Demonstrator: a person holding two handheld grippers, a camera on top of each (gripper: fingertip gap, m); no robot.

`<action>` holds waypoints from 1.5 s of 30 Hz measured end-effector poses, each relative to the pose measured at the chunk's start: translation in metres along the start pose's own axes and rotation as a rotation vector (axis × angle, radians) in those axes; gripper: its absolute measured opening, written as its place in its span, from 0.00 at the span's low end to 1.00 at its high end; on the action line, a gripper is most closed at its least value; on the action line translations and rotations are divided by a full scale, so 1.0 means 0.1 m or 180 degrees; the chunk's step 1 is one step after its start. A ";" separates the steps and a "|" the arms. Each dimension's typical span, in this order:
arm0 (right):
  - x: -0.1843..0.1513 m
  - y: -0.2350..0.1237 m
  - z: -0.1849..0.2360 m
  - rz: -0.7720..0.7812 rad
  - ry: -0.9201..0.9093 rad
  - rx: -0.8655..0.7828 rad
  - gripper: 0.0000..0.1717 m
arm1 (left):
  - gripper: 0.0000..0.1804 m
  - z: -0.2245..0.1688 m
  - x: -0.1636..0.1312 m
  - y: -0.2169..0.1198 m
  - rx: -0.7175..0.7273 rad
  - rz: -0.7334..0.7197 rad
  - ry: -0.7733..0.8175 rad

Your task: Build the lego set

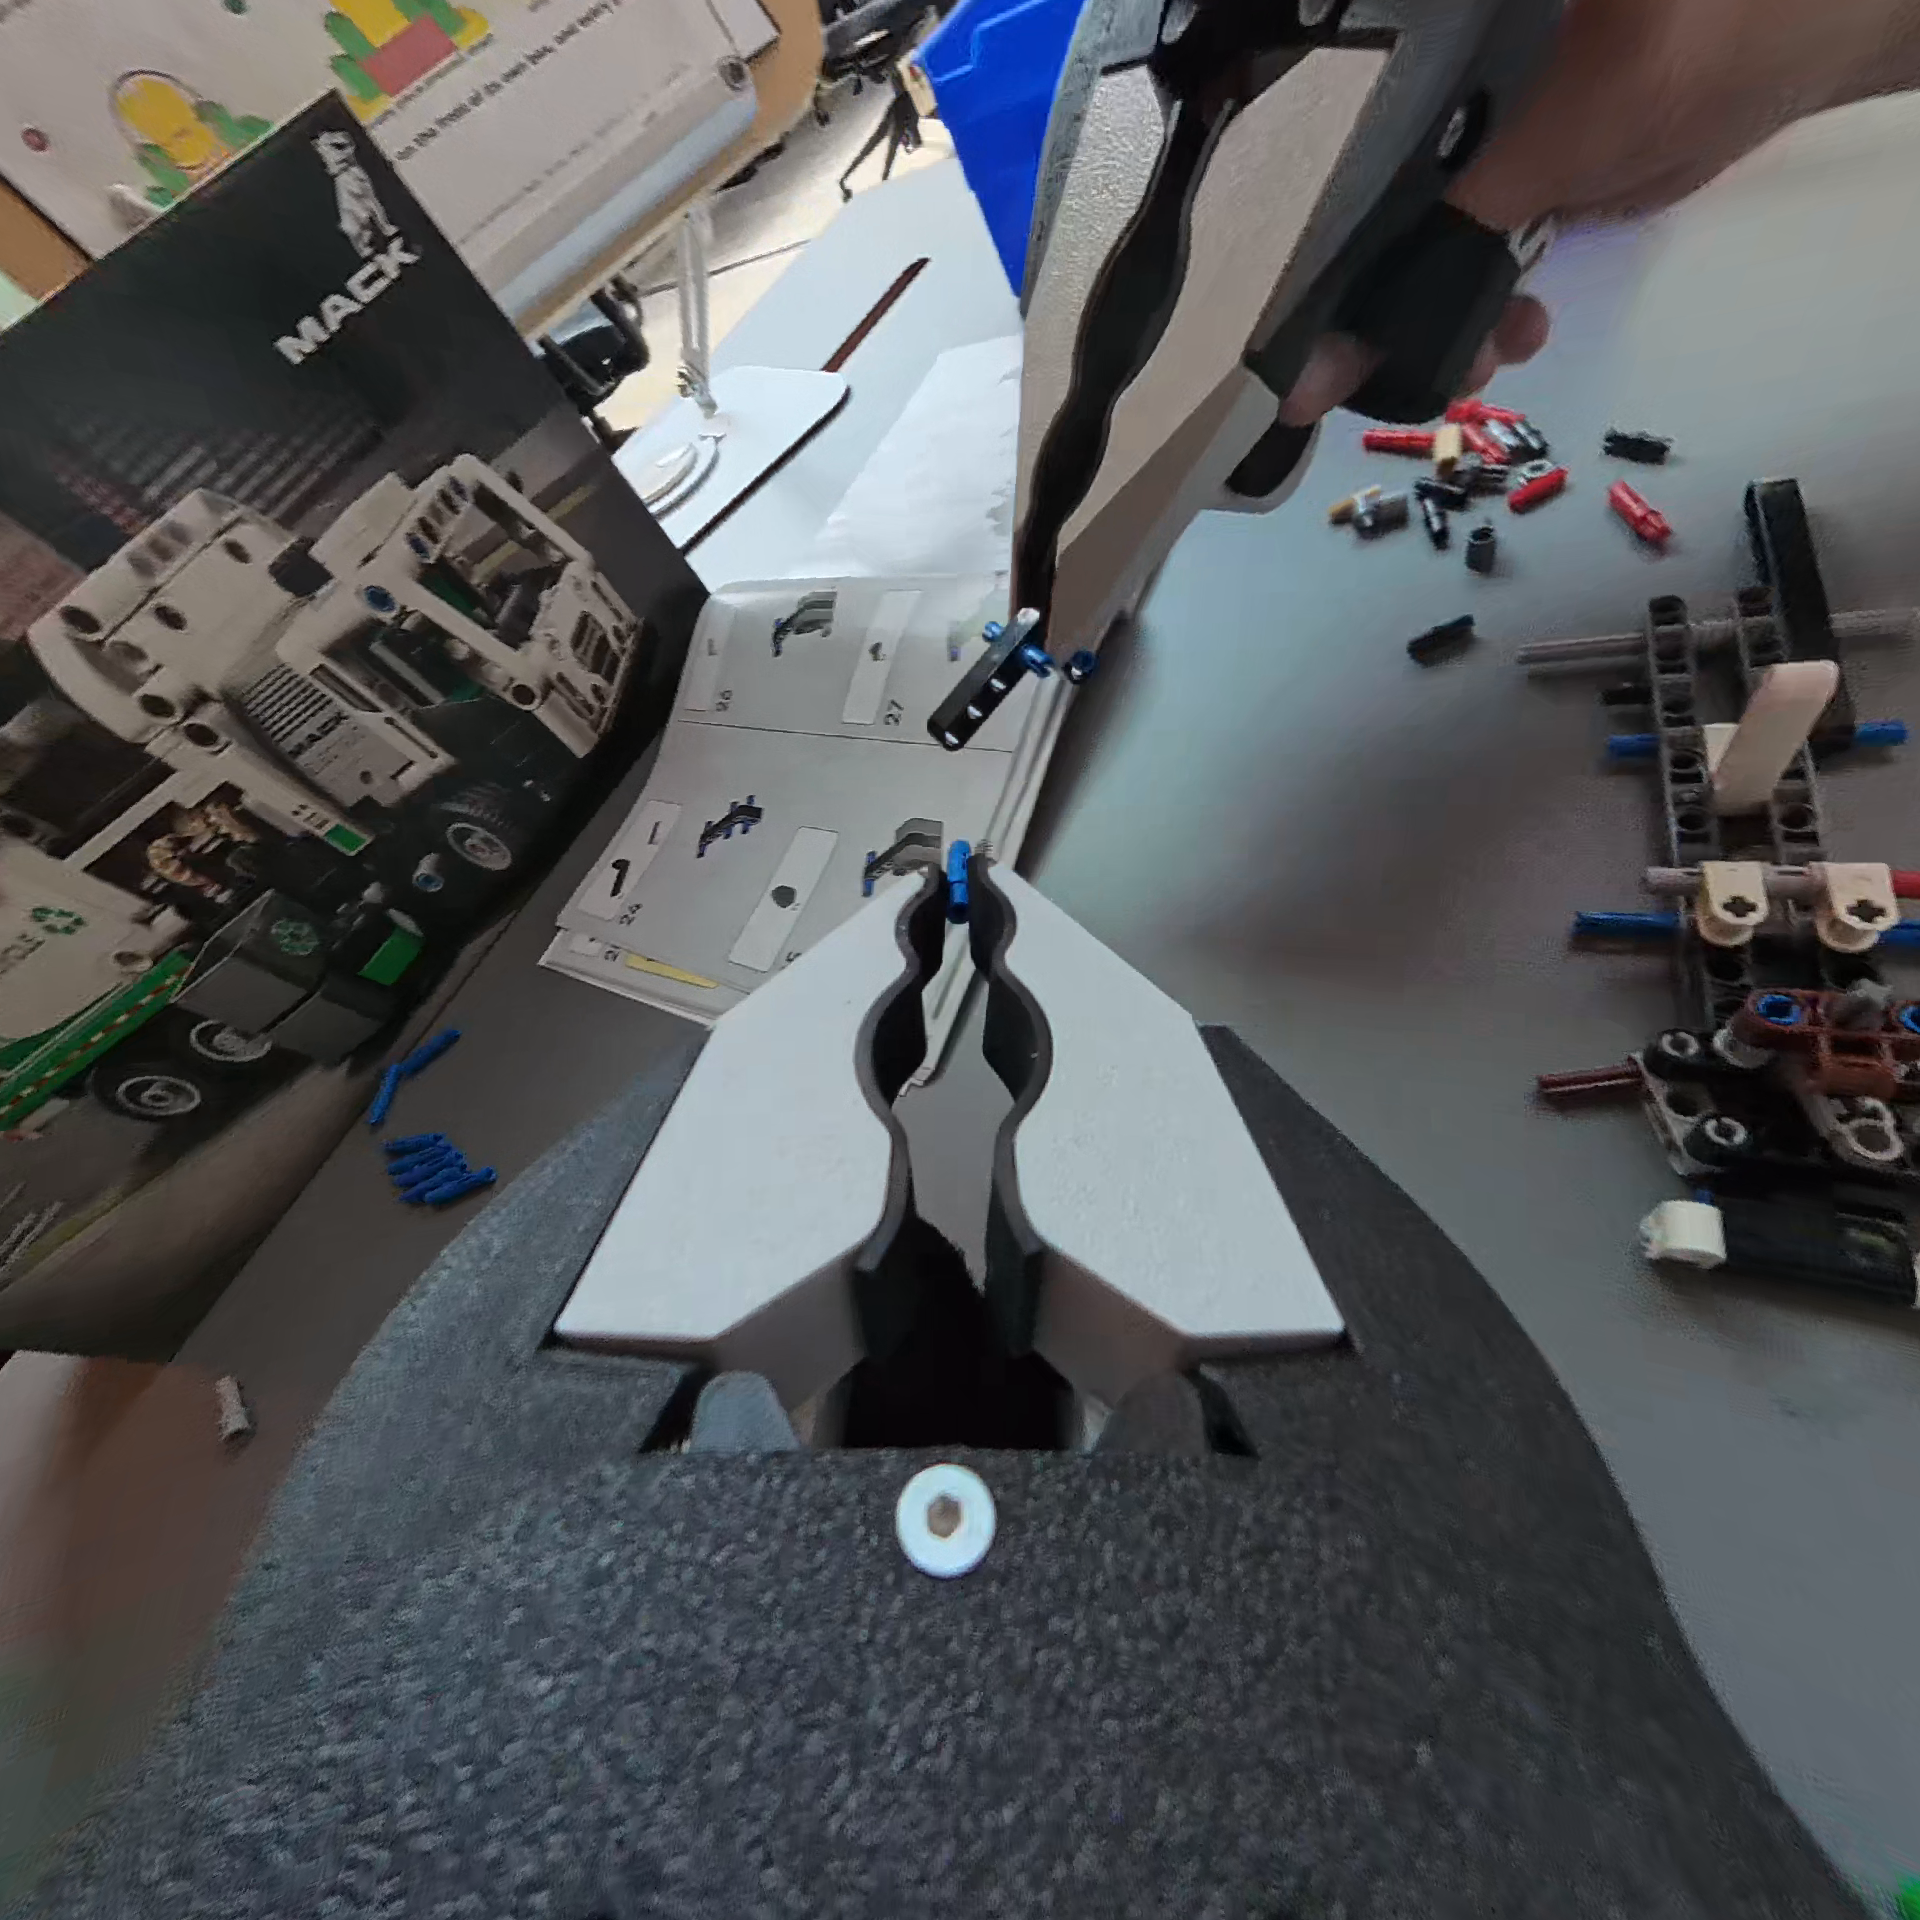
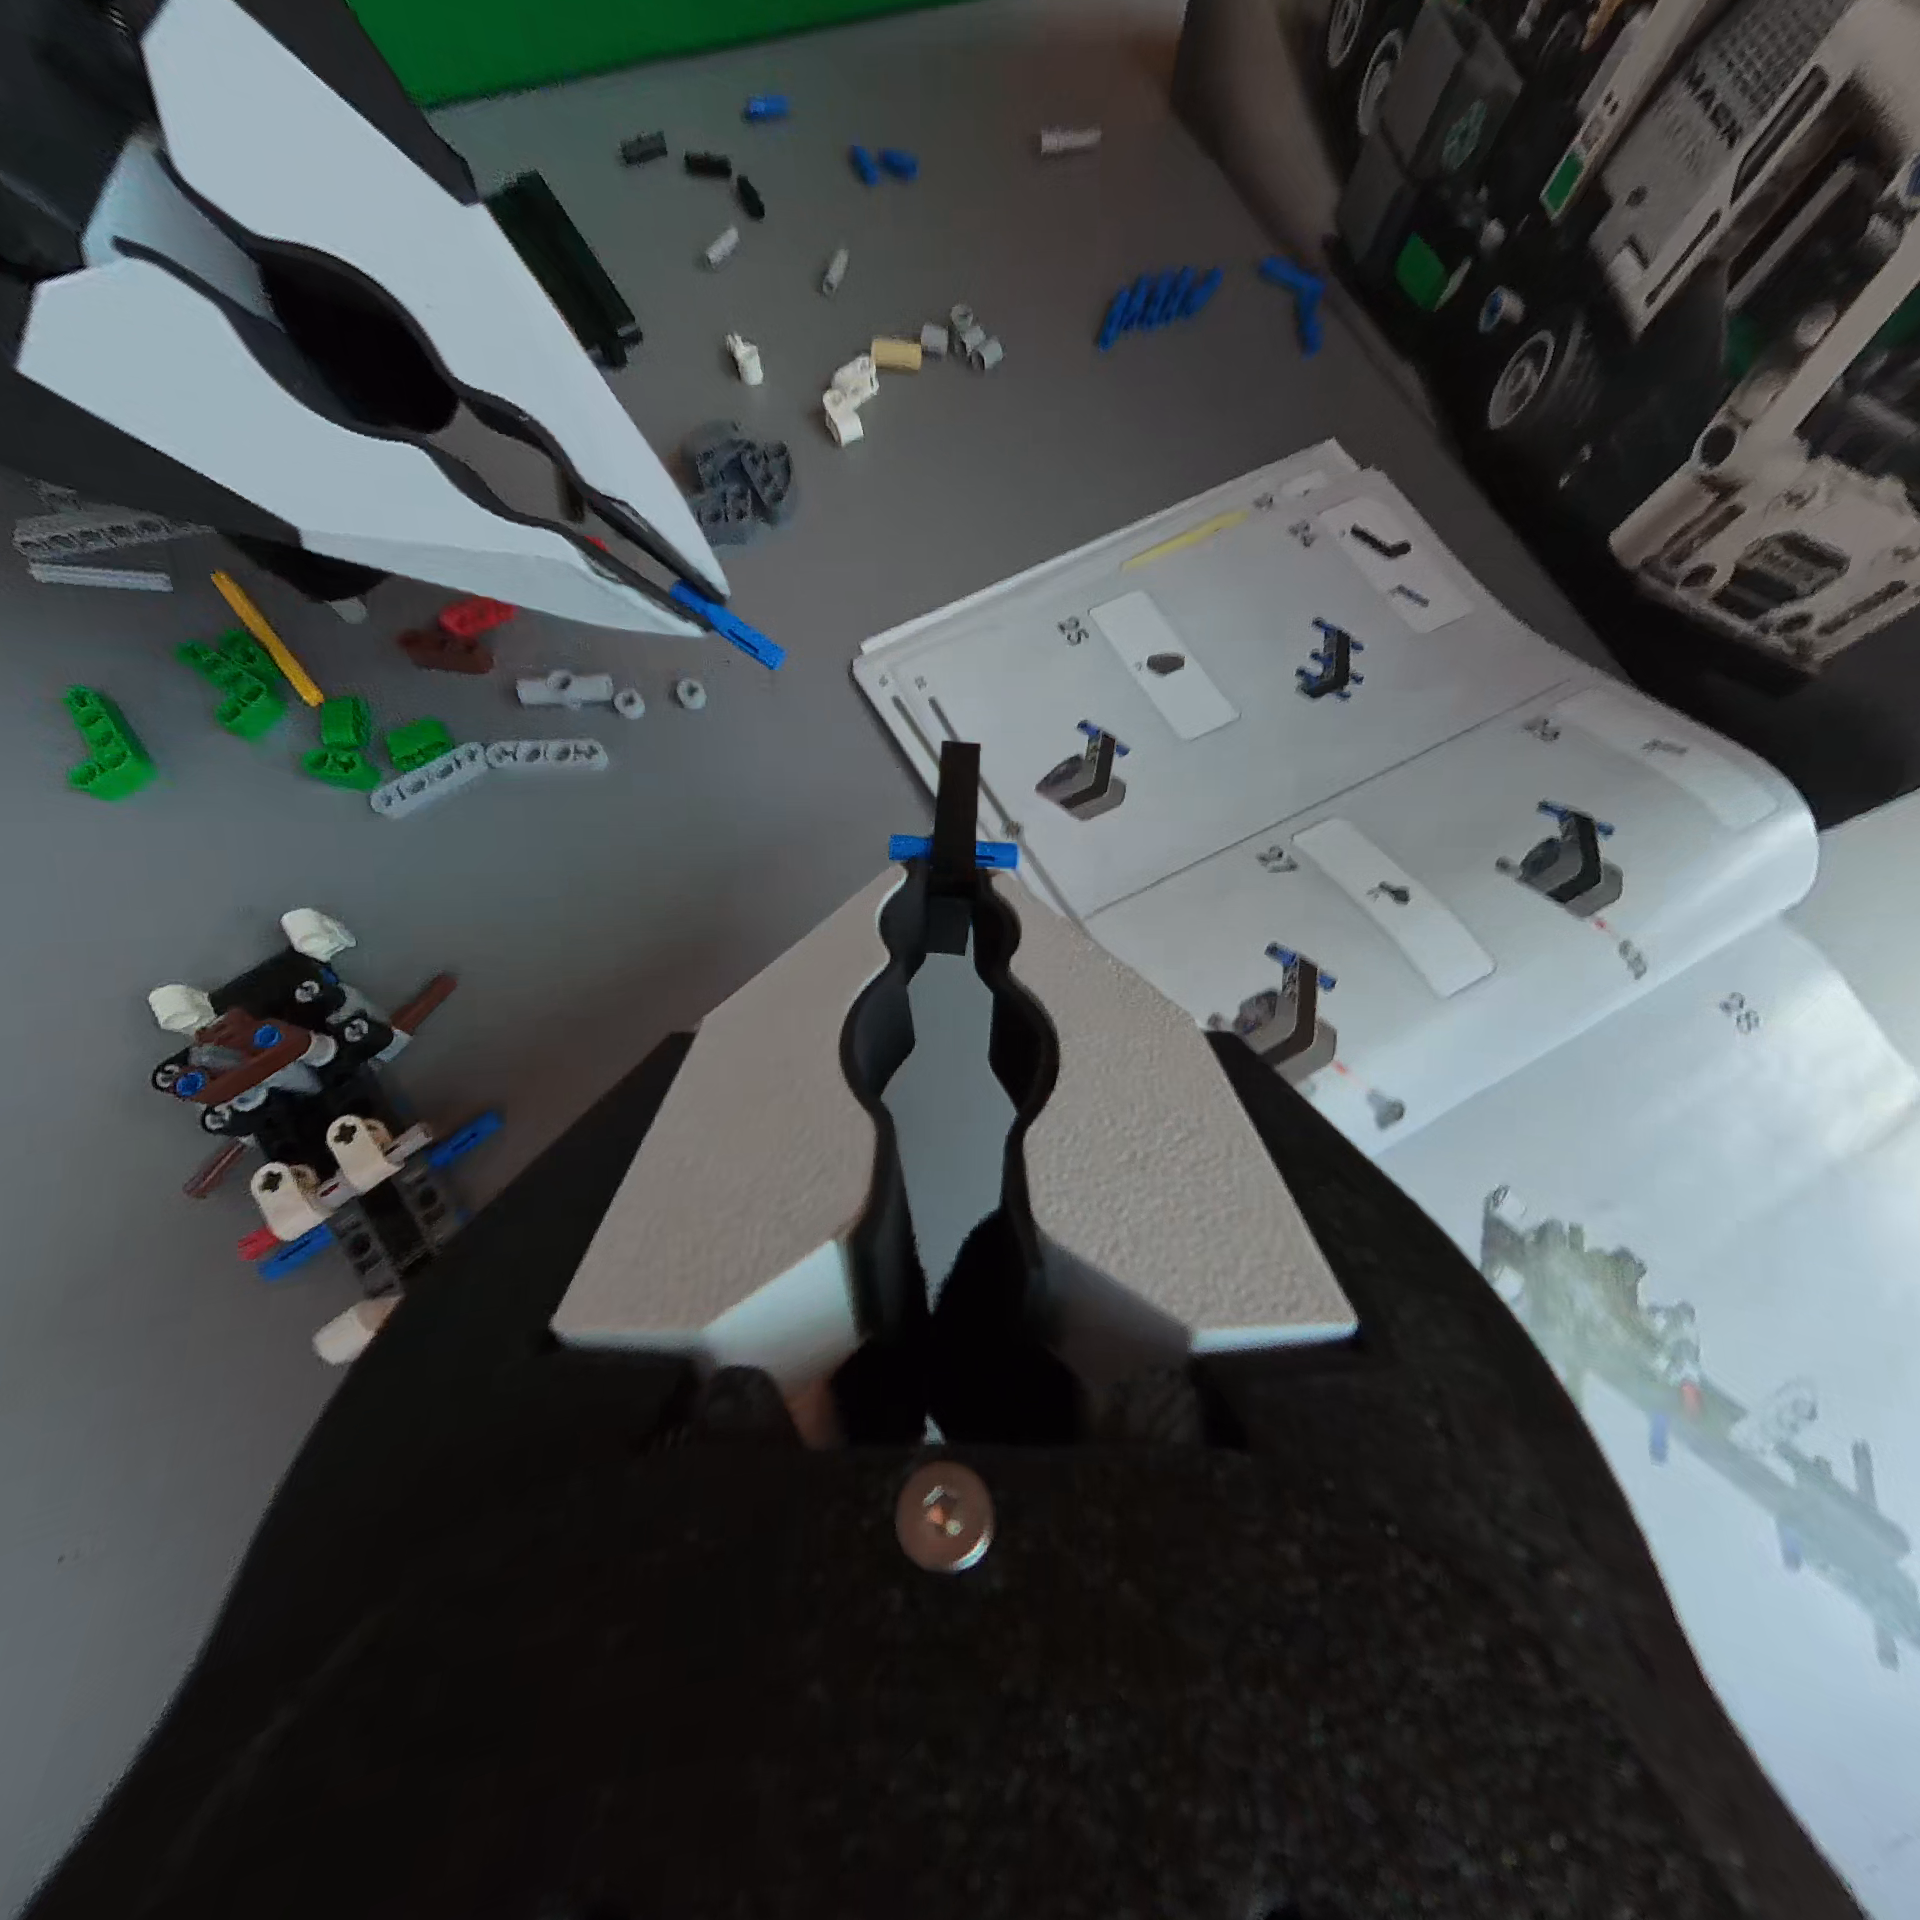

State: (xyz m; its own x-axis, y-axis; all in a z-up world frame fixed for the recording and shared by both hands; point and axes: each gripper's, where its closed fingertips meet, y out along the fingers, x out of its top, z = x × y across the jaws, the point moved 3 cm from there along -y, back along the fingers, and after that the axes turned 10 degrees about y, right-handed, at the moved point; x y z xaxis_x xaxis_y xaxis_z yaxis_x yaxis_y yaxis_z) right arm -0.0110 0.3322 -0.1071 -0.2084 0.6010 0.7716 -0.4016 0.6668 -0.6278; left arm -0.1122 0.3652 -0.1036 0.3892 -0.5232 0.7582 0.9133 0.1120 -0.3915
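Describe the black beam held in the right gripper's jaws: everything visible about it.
The black beam is a slim, straight plastic bar with a row of round holes along its side. The right gripper clamps one end, so the rest sticks out past the fingertips, in the air above the open instruction booklet. Blue pins cross it near the held end, poking out both sides. Nothing else touches it.

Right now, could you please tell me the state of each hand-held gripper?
Left hand-held gripper: closed on a small blue pin.
Right hand-held gripper: closed on a black beam with blue pins.
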 end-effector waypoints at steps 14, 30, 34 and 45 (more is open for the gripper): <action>0.08 0.14 0.17 -0.0396 0.0674 0.0513 0.04 | 0.01 0.11 -0.01 0.02 0.0100 -0.0247 -0.0141; 0.12 0.19 0.28 -0.0525 0.0960 0.0736 0.04 | 0.00 0.05 -0.05 0.06 0.0219 -0.0071 -0.0118; 0.10 0.18 0.20 -0.0507 0.0837 0.0495 0.04 | 0.00 0.08 -0.06 0.05 0.0240 -0.0051 -0.0118; 0.36 -0.54 -0.37 -0.0904 0.0583 -0.0304 0.04 | 0.00 -0.06 0.08 0.01 0.0189 -0.0149 0.0184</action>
State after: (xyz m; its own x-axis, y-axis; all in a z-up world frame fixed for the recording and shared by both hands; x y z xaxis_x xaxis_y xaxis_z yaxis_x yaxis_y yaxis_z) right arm 0.0360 0.3333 -0.0493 0.0666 0.4488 0.8911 -0.3335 0.8518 -0.4041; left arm -0.1086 0.3555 -0.1010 0.3398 -0.5766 0.7430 0.9366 0.1352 -0.3234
